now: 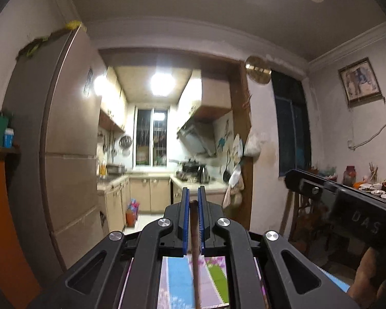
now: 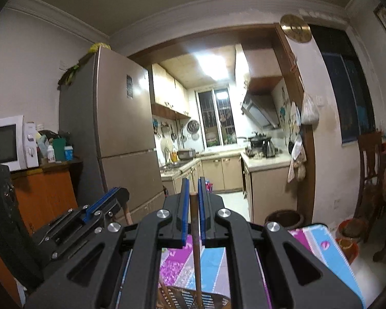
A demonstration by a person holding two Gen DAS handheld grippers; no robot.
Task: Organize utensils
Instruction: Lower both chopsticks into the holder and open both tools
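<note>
My left gripper is shut on a brown wooden chopstick that runs down between the blue pads toward the colourful tablecloth. My right gripper is shut on another brown chopstick that reaches down to a slotted brown utensil basket at the bottom edge. Both grippers are raised and point toward the kitchen. The left gripper also shows at the lower left of the right wrist view. The right gripper's body shows at the right of the left wrist view.
A tall fridge stands to the left, beside an orange cabinet with a microwave. The kitchen counter lies ahead through the doorway. A side table with bowls and a wooden chair are to the right.
</note>
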